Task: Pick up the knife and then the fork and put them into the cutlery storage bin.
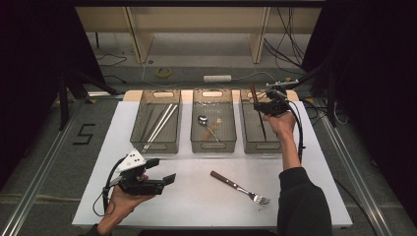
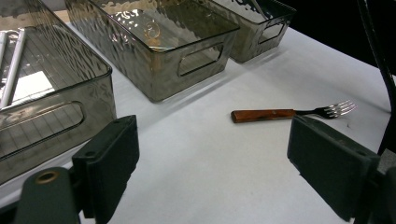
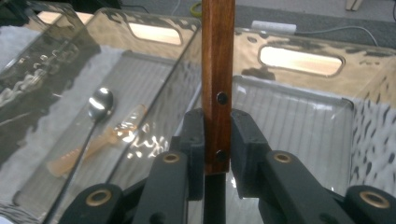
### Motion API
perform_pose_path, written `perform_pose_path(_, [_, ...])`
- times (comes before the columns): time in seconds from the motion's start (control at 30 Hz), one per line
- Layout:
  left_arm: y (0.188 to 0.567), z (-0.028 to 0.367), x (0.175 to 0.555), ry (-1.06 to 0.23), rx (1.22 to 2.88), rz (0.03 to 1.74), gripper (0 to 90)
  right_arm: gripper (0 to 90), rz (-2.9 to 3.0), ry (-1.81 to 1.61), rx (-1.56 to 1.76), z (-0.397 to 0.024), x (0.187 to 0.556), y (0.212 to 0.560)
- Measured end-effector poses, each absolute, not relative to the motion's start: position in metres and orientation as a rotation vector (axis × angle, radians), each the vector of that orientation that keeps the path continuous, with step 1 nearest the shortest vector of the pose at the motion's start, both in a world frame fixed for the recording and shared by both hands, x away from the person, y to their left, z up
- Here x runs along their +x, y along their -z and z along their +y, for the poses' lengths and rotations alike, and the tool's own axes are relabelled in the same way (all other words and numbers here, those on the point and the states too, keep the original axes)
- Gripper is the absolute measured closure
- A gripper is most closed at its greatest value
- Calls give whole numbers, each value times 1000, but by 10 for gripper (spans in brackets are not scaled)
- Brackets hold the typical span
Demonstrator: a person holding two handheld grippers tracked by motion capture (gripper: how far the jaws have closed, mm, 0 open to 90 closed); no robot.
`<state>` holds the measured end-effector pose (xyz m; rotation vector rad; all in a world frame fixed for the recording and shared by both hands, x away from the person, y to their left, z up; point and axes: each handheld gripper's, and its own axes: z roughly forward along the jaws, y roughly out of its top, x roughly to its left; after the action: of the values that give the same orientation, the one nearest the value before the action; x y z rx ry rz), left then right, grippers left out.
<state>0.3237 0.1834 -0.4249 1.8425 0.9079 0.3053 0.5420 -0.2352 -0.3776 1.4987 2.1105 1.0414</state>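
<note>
table (image 1: 196,206): white | on it: three clear bins (image 1: 213,129) | wooden-handled fork (image 1: 240,187)

Black "5" marked on grey floor (image 1: 84,133), left of table

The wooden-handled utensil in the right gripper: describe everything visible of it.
The utensil has a flat reddish-brown wooden handle with two dark rivets. The right gripper clamps the handle between its jaws, holding it above the right bin. In the high view a thin dark blade hangs down into that bin; its tip cannot be made out.
</note>
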Motion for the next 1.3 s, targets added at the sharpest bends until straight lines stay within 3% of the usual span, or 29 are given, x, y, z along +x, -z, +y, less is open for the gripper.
perform_pose_path(1.3, [425, 183, 323, -305, 1846, 907, 162, 765, 2133, -964, 1599, -230, 543, 413])
